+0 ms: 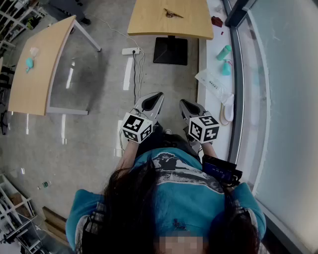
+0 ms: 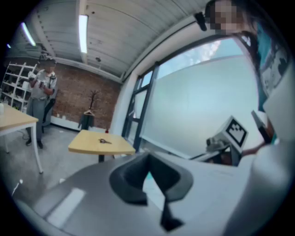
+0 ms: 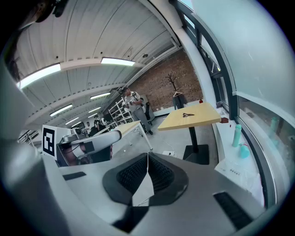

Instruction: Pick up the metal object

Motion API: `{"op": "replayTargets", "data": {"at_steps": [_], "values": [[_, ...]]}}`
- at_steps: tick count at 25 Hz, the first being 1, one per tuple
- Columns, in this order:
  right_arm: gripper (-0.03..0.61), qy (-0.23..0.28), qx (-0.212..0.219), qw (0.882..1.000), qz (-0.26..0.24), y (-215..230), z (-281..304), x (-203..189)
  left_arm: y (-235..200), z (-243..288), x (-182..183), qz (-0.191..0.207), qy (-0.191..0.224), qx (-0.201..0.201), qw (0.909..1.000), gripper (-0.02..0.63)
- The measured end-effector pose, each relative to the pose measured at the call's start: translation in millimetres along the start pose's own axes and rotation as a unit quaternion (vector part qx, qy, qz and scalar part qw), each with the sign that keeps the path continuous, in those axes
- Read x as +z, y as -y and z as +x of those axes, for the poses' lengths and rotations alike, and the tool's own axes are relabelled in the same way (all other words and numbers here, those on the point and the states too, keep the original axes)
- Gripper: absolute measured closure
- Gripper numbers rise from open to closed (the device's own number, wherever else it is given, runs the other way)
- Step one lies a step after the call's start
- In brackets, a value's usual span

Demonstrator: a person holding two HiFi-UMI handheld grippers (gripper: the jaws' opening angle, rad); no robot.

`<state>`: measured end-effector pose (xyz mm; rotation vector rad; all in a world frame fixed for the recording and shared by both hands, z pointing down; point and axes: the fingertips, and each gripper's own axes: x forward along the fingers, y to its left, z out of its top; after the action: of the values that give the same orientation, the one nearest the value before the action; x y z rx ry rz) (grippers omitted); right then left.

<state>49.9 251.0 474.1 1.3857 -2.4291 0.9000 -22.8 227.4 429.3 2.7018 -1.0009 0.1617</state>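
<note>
Blue shirt (image 1: 184,193) sits closest. Left gripper (image 1: 159,95) & right gripper (image 1: 182,102), both closed w/ nothing between, hang well short of the table (image 1: 146,24). Metal object (image 1: 173,14) lies near table's middle. Prob. light, stiff, slippery; pinch across its middle.

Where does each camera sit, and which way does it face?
Head view: on the person's head, looking down; hair, shirt, left gripper, right gripper show.
Left gripper view: on that gripper, facing the wooden table and window; its shut jaws, right gripper show.
Right gripper view: on that gripper, facing the same table; its shut jaws, left gripper show.
Shared: the table with the metal object.
</note>
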Motion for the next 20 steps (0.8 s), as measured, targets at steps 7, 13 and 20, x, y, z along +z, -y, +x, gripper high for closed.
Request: {"op": "replayTargets", "data": {"at_steps": [7,13,20], "values": [[0.563,-0.005,0.009,1.0,0.005,25.0,33.8,9.9,-31.4,31.8,-8.1,-0.003,-0.003,0.003,1.0,0.611],[0.563,-0.008,-0.007,1.0,0.002,30.8,57.8,34.6,-60.9,53.0,11.0,-0.003,0.004,-0.012,0.9999,0.611],[0.563,0.003,-0.022,1.0,-0.002,62.8,144.9,114.1,-152.5,117.6,55.5,0.009,0.014,-0.032,0.9993,0.611]]}}
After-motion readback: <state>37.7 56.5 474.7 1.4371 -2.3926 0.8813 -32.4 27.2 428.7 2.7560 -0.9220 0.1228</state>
